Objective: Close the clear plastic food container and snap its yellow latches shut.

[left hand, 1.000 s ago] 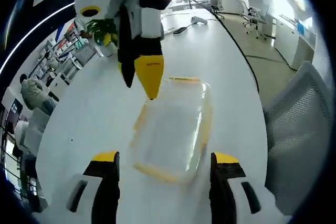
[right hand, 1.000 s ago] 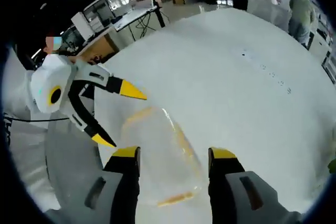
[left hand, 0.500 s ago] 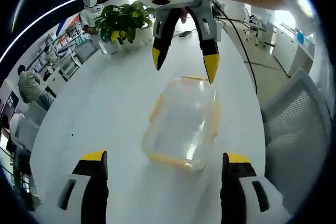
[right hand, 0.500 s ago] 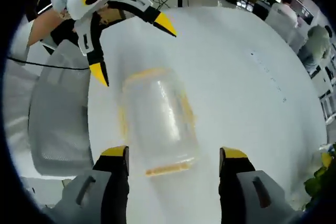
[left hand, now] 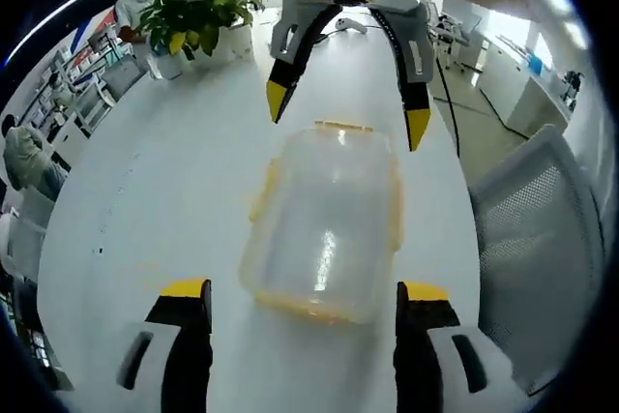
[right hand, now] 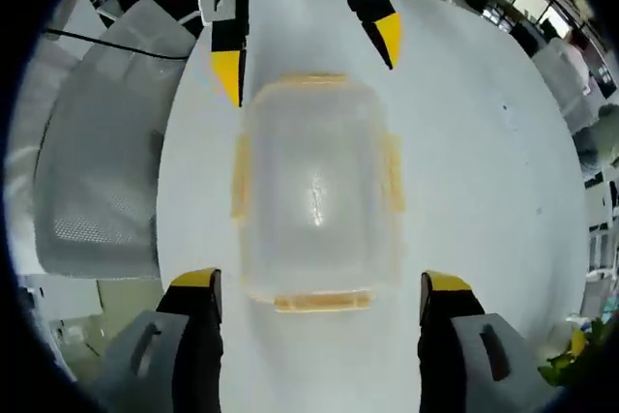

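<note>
Container [left hand: 327, 224] of clear plastic (lid on top, yellow latches [left hand: 395, 202] along its edges) sits on the white table [left hand: 164, 181], and everything else is placed around it. At one short end the left gripper [left hand: 300, 295] has its jaws spread wide, released, one to each side of the container's near corners, touching nothing. At the opposite end the right gripper [right hand: 318, 286] is likewise released, its jaws straddling that end. Beside the container's long side, off the table edge, stands a grey mesh chair [right hand: 97, 142]. Beyond the container's far end a leafy plant [left hand: 198, 12] stands on the table.
</note>
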Demonstrator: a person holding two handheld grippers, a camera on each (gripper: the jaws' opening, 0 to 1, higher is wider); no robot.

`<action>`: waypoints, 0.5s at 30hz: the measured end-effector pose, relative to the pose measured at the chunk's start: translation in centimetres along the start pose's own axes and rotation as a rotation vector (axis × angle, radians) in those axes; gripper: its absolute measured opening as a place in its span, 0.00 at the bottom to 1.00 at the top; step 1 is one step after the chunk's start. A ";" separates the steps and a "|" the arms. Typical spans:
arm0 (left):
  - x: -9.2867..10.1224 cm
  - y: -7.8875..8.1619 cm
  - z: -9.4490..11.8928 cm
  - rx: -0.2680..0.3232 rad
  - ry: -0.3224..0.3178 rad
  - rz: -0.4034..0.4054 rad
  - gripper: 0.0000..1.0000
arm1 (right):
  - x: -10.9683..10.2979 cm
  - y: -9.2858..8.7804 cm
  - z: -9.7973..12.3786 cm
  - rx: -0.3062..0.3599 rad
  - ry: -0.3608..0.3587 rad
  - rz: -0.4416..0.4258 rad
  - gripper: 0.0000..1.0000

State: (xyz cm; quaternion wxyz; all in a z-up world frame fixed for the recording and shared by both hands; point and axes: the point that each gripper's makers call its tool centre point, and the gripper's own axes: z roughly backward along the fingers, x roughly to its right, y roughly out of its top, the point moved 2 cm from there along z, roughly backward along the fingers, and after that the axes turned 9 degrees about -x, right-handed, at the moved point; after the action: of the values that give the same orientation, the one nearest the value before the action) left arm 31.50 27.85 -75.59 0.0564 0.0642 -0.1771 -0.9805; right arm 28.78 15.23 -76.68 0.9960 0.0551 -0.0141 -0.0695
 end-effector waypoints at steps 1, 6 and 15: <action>-0.1 0.0 -0.2 -0.004 -0.001 -0.007 0.75 | 0.0 -0.1 -0.2 -0.009 -0.002 0.009 0.78; 0.2 0.1 -1.0 -0.055 -0.020 -0.078 0.82 | 0.4 -0.5 -1.0 -0.036 -0.003 0.009 0.75; 0.6 0.4 -2.6 -0.111 -0.041 -0.160 0.86 | 0.2 -0.6 -1.7 -0.052 0.004 0.038 0.73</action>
State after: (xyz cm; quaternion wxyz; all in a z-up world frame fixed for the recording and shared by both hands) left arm 31.30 26.50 -77.89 -0.0222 0.0550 -0.1180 -0.9912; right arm 28.96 14.81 -78.46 0.9982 0.0292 -0.0112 -0.0507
